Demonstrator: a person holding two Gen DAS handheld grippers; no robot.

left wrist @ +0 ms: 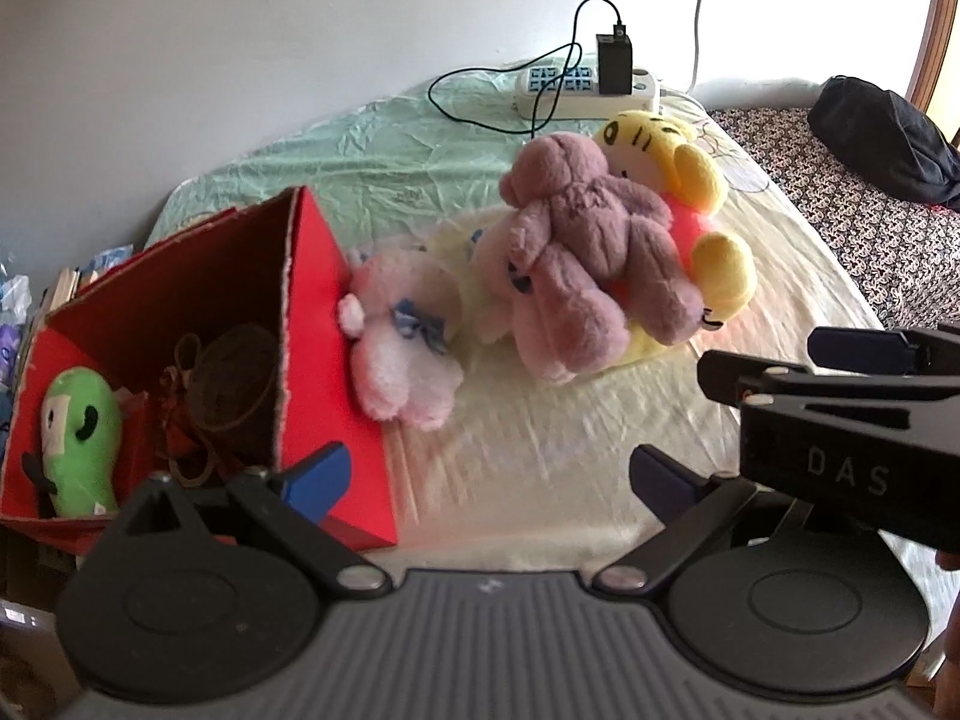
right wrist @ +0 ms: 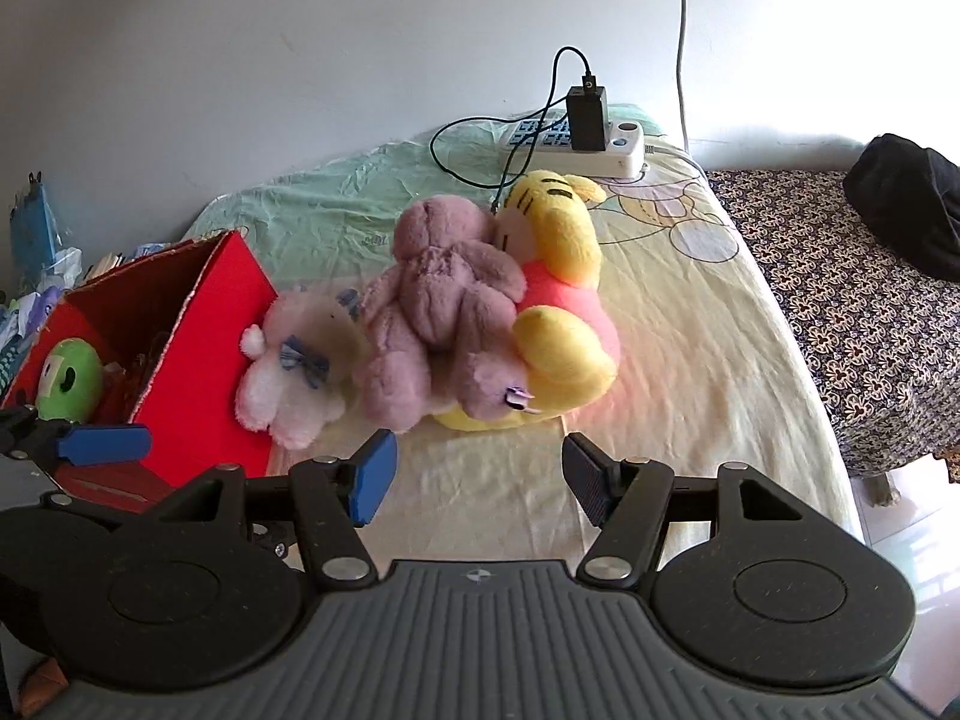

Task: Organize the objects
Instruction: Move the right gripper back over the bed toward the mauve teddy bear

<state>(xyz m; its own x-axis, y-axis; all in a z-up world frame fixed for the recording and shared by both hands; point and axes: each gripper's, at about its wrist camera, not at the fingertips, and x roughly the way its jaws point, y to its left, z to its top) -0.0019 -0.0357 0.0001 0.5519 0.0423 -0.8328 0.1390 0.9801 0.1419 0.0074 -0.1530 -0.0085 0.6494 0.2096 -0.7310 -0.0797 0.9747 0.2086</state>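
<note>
- Our right gripper [right wrist: 477, 483] is wide open and empty, low above the pale yellow bedsheet [right wrist: 690, 372]; our left gripper [left wrist: 486, 480] is also spread wide and holds nothing.
- Straight ahead of the right gripper lies the mauve plush bear [right wrist: 438, 294]. Its long axis runs away from us, and it rests on top of the yellow and pink plush doll [right wrist: 564, 312].
- We judge the right hand is the nearer one for this bear.
- The small white plush toy with a blue bow [right wrist: 288, 378] lies to the left, touching the red cardboard box [right wrist: 204, 360].
- In this box a green plush toy [left wrist: 78, 426] is already placed.
- Behind the toys are a white power strip [right wrist: 576, 141] and a black cable [right wrist: 480, 168]; nothing blocks the approach.
</note>
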